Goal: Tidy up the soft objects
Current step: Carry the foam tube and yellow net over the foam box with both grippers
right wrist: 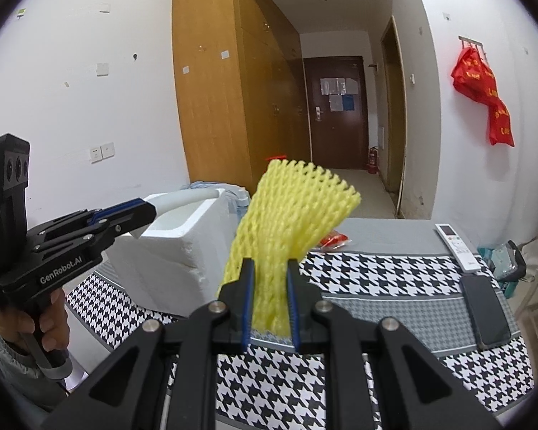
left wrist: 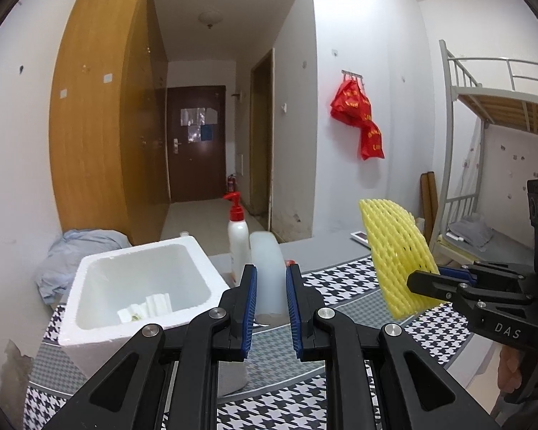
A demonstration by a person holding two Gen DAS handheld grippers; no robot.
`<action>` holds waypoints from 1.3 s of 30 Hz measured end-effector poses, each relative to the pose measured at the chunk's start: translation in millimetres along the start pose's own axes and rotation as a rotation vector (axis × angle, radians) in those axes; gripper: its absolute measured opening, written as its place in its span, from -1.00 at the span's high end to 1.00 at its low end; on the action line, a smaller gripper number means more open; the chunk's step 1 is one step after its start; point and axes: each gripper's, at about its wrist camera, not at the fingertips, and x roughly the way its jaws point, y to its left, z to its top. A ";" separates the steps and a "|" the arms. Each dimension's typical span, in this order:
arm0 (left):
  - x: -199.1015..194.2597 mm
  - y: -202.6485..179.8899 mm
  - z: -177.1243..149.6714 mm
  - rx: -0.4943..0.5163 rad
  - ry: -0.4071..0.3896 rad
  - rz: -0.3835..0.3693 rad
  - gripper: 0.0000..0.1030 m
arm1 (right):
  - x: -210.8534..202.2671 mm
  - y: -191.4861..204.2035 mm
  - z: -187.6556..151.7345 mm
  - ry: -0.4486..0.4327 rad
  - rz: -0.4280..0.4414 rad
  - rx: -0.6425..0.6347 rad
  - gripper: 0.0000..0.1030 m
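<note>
Here the right gripper holds yellow foam net near the foam box edge.

Left wrist view: sits just behind the left gripper, faces along its fingers, tilted slightly down across the table toward the door.
Right wrist view: close behind the right gripper, same heading, angled down.
Shared: foam box, wardrobe, door, red bags, each other's gripper.
</note>
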 end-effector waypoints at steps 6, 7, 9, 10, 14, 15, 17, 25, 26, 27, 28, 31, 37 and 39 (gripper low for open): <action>-6.2 9.6 1.6 -0.020 -0.013 0.040 0.65 | 6.2 4.6 5.1 -0.004 0.022 -0.005 0.61; -6.7 12.0 1.6 -0.023 -0.012 0.050 0.65 | 7.7 5.9 6.3 -0.005 0.027 -0.007 0.61; -7.0 15.3 1.7 -0.029 -0.008 0.067 0.65 | 9.9 9.8 8.3 -0.006 0.037 -0.011 0.61; -7.4 17.8 1.9 -0.034 -0.008 0.076 0.65 | 11.2 11.1 8.7 -0.005 0.043 -0.015 0.61; -12.6 26.4 4.5 -0.037 -0.024 0.109 0.65 | 17.3 20.1 12.5 -0.004 0.070 -0.033 0.61; -14.4 29.7 5.3 -0.041 -0.028 0.124 0.65 | 19.4 22.6 13.8 -0.003 0.079 -0.039 0.61; -16.6 35.2 6.9 -0.045 -0.032 0.145 0.65 | 22.8 28.0 16.0 -0.002 0.094 -0.048 0.61; -18.1 56.4 5.5 -0.078 -0.015 0.215 0.65 | 35.3 50.7 23.9 0.004 0.156 -0.092 0.61; -17.7 57.8 4.8 -0.078 -0.009 0.218 0.65 | 36.0 53.2 24.7 0.004 0.162 -0.095 0.61; -17.3 59.7 3.9 -0.081 -0.005 0.223 0.65 | 37.2 55.1 25.7 0.004 0.168 -0.098 0.61; -17.0 61.2 3.4 -0.083 0.000 0.231 0.65 | 39.2 58.3 26.9 0.005 0.176 -0.105 0.61; -17.7 66.9 2.4 -0.093 0.001 0.243 0.65 | 45.2 64.9 29.2 0.011 0.190 -0.114 0.61; -12.7 74.5 2.4 -0.105 0.011 0.259 0.65 | 54.8 70.6 34.5 0.022 0.222 -0.116 0.61; -10.1 77.7 2.0 -0.109 0.014 0.264 0.65 | 58.7 72.3 36.3 0.023 0.225 -0.116 0.61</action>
